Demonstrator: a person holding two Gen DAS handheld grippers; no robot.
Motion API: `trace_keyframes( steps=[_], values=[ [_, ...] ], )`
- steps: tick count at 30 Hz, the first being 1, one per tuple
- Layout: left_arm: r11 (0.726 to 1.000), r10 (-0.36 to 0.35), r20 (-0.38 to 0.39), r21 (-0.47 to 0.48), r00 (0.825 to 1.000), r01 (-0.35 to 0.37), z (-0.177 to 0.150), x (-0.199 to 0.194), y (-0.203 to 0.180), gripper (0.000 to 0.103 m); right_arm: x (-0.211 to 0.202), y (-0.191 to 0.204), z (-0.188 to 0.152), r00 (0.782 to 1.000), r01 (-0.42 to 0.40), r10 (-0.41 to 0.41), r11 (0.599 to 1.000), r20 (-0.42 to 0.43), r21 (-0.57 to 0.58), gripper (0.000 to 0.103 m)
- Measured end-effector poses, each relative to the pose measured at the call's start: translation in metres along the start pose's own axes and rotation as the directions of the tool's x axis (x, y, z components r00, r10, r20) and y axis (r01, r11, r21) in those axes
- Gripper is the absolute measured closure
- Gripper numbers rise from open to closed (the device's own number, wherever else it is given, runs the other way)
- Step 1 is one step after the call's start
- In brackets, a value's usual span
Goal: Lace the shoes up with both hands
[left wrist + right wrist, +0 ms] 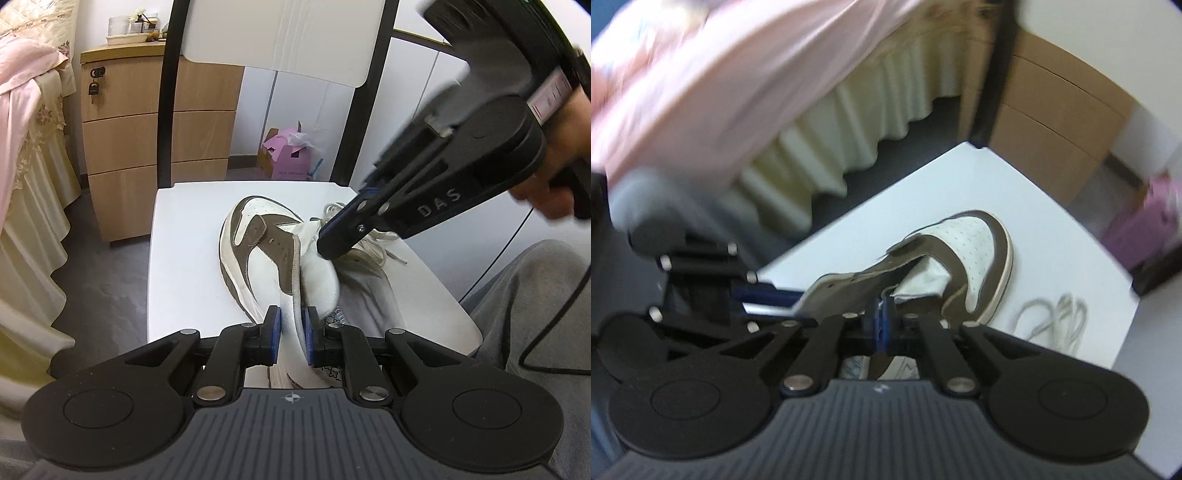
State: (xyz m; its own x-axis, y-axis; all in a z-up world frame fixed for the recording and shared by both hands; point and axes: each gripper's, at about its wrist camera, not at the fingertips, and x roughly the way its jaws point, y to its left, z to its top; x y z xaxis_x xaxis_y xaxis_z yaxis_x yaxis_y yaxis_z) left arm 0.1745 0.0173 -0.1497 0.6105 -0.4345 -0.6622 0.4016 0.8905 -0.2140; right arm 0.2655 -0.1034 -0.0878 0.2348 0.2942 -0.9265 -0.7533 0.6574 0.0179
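A brown and white sneaker (258, 251) lies on its side on a white chair seat (184, 258), toe pointing away. My left gripper (291, 332) is shut on the shoe's white padded collar, one blue pad on each side of it. My right gripper (327, 251) comes down from the upper right, its tips at the white tongue. In the right wrist view the right gripper (882, 325) has its blue pads pressed together just behind the brown eyelet flap of the sneaker (975, 251); I cannot tell if anything is pinched. A loose grey-white lace (373, 243) (1056, 321) lies bunched beside the shoe.
The chair's black-framed back (280, 37) rises behind the seat. A wooden drawer cabinet (147, 129) and a bed with a pink cover (26, 110) stand to the left. A pink box (288, 155) sits on the floor behind. A grey trouser leg (535, 314) and a black cable (554, 332) are at right.
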Motion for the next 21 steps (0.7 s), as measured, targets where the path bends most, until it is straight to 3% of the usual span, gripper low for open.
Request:
trace_keyframes(
  steps=[3, 7, 11, 14, 18, 19, 21],
  values=[
    [1.0, 0.002, -0.001, 0.006, 1.0, -0.002, 0.0, 0.0, 0.0, 0.087, 0.008, 0.013, 0.02, 0.99, 0.022, -0.042, 0.989, -0.136, -0.145, 0.101],
    [1.0, -0.002, -0.003, 0.004, 1.0, 0.002, 0.0, 0.0, 0.0, 0.087, 0.021, 0.025, 0.039, 0.953, 0.007, -0.096, 0.955, -0.287, -0.297, 0.101],
    [1.0, -0.009, -0.006, 0.001, 1.0, 0.009, 0.001, 0.0, 0.002, 0.087, 0.039, 0.034, 0.05, 0.91, -0.037, -0.126, 0.924, -0.394, -0.382, 0.1],
    [1.0, -0.011, -0.008, -0.013, 1.0, 0.011, 0.001, -0.001, 0.005, 0.087, 0.045, 0.039, 0.053, 0.889, -0.045, -0.161, 0.901, -0.429, -0.432, 0.1],
    [0.999, -0.018, -0.01, -0.036, 1.0, 0.018, 0.002, -0.003, 0.008, 0.087, 0.025, 0.042, 0.047, 0.907, -0.052, -0.158, 0.878, -0.39, -0.476, 0.098],
    [0.999, -0.021, -0.01, -0.044, 1.0, 0.021, 0.002, -0.003, 0.01, 0.087, 0.017, 0.045, 0.045, 0.915, -0.047, -0.164, 0.865, -0.37, -0.5, 0.094],
    [0.999, -0.018, -0.006, -0.04, 1.0, 0.018, 0.002, -0.006, 0.009, 0.087, 0.006, 0.056, 0.042, 0.93, -0.021, -0.197, 0.815, -0.311, -0.578, 0.074]
  ],
)
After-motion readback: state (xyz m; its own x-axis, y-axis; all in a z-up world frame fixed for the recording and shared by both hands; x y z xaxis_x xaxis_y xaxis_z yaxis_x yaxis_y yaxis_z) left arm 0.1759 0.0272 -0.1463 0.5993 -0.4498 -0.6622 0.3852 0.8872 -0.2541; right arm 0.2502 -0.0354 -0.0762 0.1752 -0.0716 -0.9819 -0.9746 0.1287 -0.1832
